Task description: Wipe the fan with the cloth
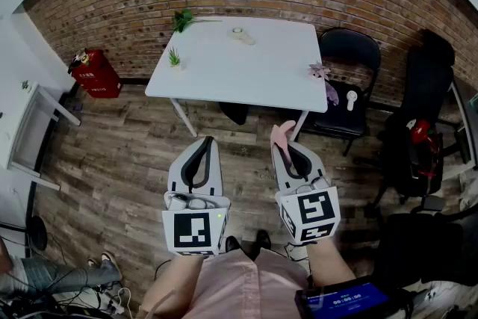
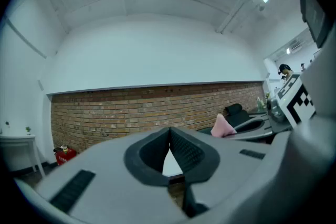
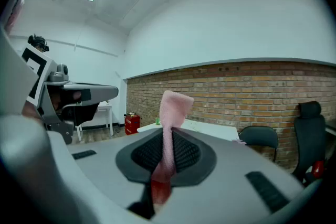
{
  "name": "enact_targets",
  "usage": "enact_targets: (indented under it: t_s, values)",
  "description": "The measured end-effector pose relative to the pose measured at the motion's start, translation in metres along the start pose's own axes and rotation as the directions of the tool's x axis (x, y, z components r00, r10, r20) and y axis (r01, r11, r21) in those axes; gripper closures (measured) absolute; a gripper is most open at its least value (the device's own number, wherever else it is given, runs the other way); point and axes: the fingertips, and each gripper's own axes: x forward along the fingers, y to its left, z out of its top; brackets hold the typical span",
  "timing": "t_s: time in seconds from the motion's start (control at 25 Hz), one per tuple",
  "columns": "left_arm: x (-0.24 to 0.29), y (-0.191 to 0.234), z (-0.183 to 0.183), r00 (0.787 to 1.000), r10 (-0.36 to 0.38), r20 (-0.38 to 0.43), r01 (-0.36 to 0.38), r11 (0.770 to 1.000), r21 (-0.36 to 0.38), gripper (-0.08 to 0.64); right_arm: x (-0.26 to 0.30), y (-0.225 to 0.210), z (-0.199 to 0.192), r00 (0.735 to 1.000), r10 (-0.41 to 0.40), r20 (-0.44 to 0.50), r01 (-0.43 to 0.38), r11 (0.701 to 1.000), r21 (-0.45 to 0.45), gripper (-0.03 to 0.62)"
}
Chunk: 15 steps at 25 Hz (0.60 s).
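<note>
Two tools are held out over the wooden floor, short of the white surface [image 1: 231, 78]. At far left a red box [image 1: 95, 73] stands by the brick wall, well apart from everything in play.

Next comes the left tool [image 1: 203, 149]. Its jaws are pressed together with nothing between them, so it carries nothing. Beyond it, the surface bears small green plants [image 1: 174, 56] near its left edge, a pale round item [image 1: 239, 34] at its far edge and a purplish thing [image 1: 320, 72] at its right corner. None of these is close to either tool.

The right tool [image 1: 288, 153] is clamped on the pink cloth [image 1: 281, 135], which is pinched between the pads with a strip standing up past the tips.

Further right, what I take to be the fan [image 1: 351, 98] is a small white object lying on the seat of a black chair [image 1: 347, 48], just beside the surface's right corner. It is too small to be sure.

As I judge it, the cloth is in hand and wiping has not begun, so this is the approach. The next move calls for carrying the cloth forward and rightward until it meets the fan. The empty left tool could steady the fan, since a light thing may slide under a wipe.
</note>
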Motion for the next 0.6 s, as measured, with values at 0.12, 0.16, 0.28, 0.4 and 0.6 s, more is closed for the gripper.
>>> enact_targets:
  t_s: [0.12,0.16,0.28,0.4,0.6]
  values:
    - [0.0,-0.012,-0.002,1.0,0.002,0.003,-0.002,1.0,-0.026,0.548,-0.007,-0.006,-0.005,1.0,0.005,-0.005,-0.005,1.0,0.002,0.561]
    - [0.001,-0.016,-0.003,1.0,0.0,0.002,0.0,1.0,-0.028,0.548,-0.009,-0.009,-0.006,1.0,0.005,-0.004,-0.005,1.0,0.005,0.561]
    - [0.004,-0.029,-0.003,1.0,0.0,-0.006,-0.001,0.999,-0.033,0.548,-0.015,-0.02,-0.006,1.0,0.008,0.017,-0.009,1.0,0.014,0.558]
    - [0.011,-0.041,-0.004,1.0,0.013,-0.015,-0.013,0.999,-0.031,0.548,-0.018,-0.034,-0.01,1.0,0.019,0.019,-0.02,1.0,0.014,0.557]
    - [0.026,-0.052,-0.009,0.999,0.027,-0.032,-0.026,1.0,0.005,0.548,-0.01,-0.055,-0.018,0.999,0.041,0.009,-0.042,0.999,0.021,0.557]
